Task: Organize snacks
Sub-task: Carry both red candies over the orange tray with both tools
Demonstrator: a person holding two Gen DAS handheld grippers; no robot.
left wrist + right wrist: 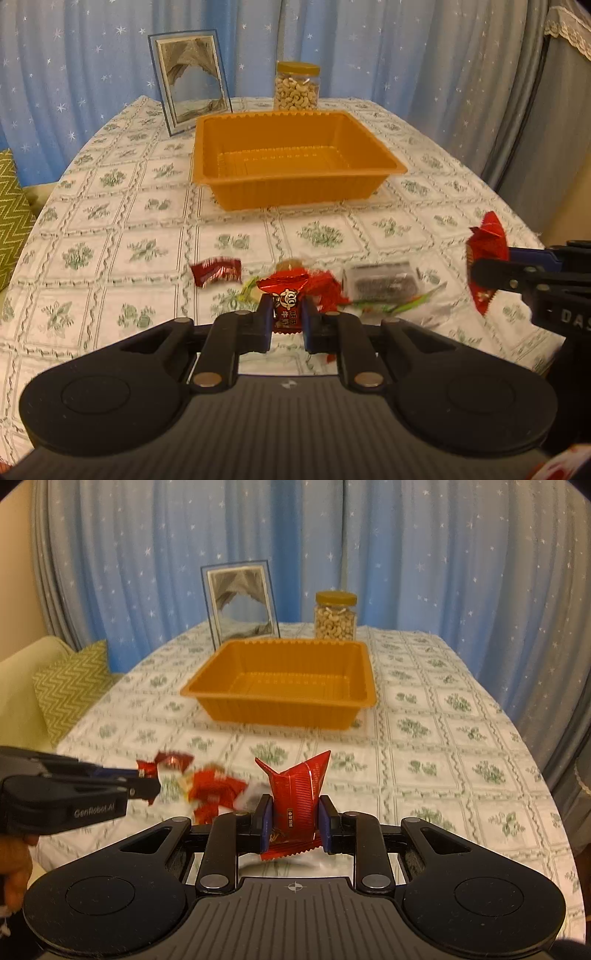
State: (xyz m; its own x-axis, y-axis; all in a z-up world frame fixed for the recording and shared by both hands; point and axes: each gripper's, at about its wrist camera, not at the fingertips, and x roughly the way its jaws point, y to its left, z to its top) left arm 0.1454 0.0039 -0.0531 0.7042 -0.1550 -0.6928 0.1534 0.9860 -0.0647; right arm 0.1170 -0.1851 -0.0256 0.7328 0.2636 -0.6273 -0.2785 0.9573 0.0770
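Note:
My left gripper (287, 314) is shut on a small red candy packet with a cartoon face (285, 295), held above the table. My right gripper (294, 810) is shut on a larger red snack wrapper (297, 794); it also shows in the left wrist view (485, 242) at the right. An empty orange plastic tray (295, 129) stands mid-table, beyond both grippers; it also shows in the right wrist view (280, 657). A pile of snacks lies on the tablecloth in front: a dark red packet (218, 271), red wrappers (214, 792) and a clear packet with dark contents (382, 282).
A jar of cashews (297, 86) and a framed picture (190, 81) stand behind the tray near the table's far edge. Blue starred curtains hang behind. A green zigzag cushion (70, 686) lies on a seat to the left. The table (461, 775) has a floral cloth.

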